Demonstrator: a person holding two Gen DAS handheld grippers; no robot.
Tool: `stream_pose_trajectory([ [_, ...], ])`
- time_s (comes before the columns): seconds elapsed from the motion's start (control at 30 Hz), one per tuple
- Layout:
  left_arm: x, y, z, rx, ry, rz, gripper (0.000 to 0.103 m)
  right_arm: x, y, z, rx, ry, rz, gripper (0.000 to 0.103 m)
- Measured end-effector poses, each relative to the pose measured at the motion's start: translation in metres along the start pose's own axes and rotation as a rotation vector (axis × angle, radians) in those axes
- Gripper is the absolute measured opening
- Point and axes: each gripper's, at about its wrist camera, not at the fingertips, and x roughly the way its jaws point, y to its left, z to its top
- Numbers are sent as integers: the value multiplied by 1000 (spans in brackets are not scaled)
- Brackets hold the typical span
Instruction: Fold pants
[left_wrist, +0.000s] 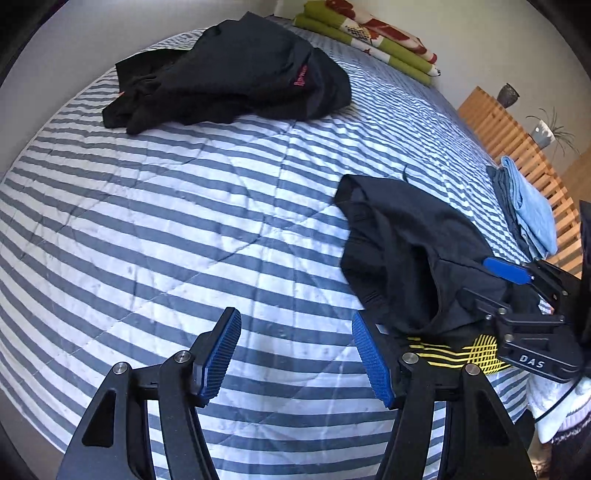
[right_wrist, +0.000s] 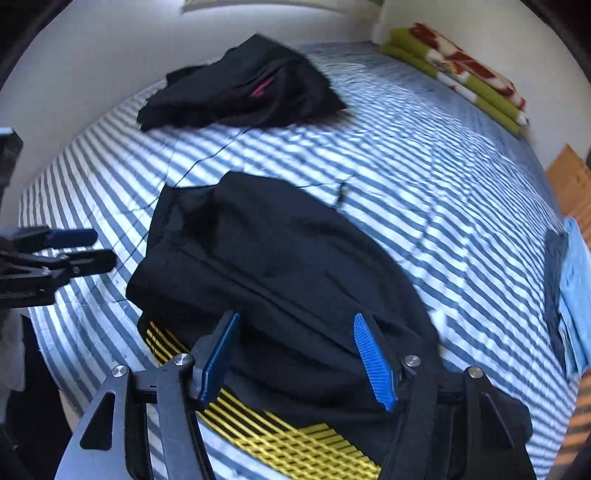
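Pants (right_wrist: 280, 266): black, bunched near bed (left_wrist: 184, 221) edge, under right gripper (right_wrist: 301, 354), whose jaws gape wide, gripping nothing. Left gripper (left_wrist: 295, 354) also wide, over bare striped cover beside pants. Fabric looks light, limp, wrinkle-prone; best pinch at waistband, yellow-patterned band (right_wrist: 258, 432).

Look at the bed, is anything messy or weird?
Yes. A black clothes pile sits crumpled at the far end of the striped bed, unlike the neat folded stack at the side. The black pants nearby are bunched, not flat.
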Motion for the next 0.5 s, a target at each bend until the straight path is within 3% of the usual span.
stream_pose_trajectory([
  [0.07,0,4,3,-6,3,4,66,7,1,-1,1,22,0,34],
  [0.1,1,4,3,-7,4,3,66,10,-4,-3,17,34,-10,14],
  [0.13,1,4,4,-10,5,2,66,10,-10,-5,45,42,-21,5],
  [0.27,9,-11,5,10,15,-16,66,-10,-58,-17,227,-27,-72,2],
  [0.37,15,-30,6,48,19,-20,66,-42,-125,-34,440,-97,-130,2],
  [0.5,25,-51,14,63,22,-30,66,-74,-212,-69,674,-131,-358,2],
])
